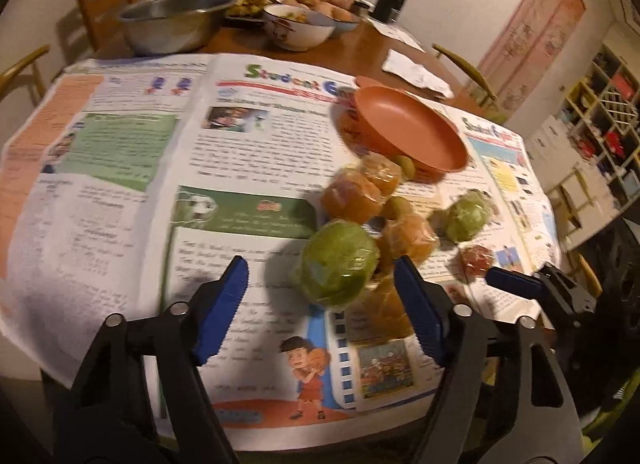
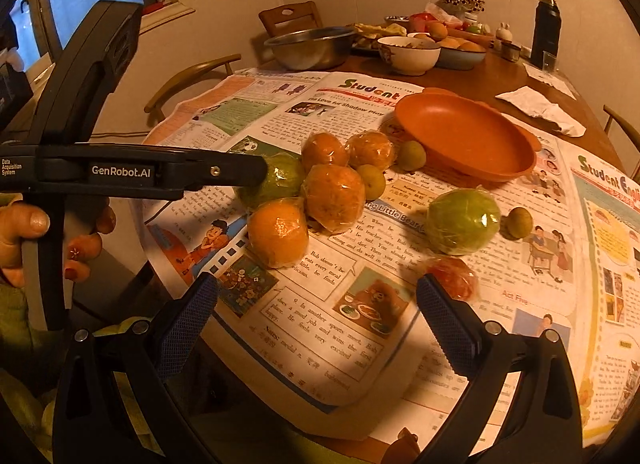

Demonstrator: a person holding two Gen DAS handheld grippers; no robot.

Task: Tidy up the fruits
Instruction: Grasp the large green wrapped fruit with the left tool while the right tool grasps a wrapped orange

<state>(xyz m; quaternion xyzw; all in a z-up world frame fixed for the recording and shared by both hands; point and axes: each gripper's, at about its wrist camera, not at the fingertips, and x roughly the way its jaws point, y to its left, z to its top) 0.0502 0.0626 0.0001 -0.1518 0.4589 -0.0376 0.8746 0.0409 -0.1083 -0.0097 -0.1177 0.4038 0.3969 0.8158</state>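
The left tool (image 1: 320, 296), fingers apart, hangs just near of the wrapped green fruit (image 1: 339, 264) at the near-left end of the fruit cluster on the newspapered surface (image 1: 120, 192), nearer it than the equally spread right tool (image 2: 320, 324), with the orange plate (image 1: 412, 132) beyond.

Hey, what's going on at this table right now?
A person is sorting wrapped fruit on a newspaper-covered table. The left gripper, jaws open, is closing in on a green wrapped fruit beside the oranges. The right gripper hangs open nearby. The orange plate holds nothing yet.
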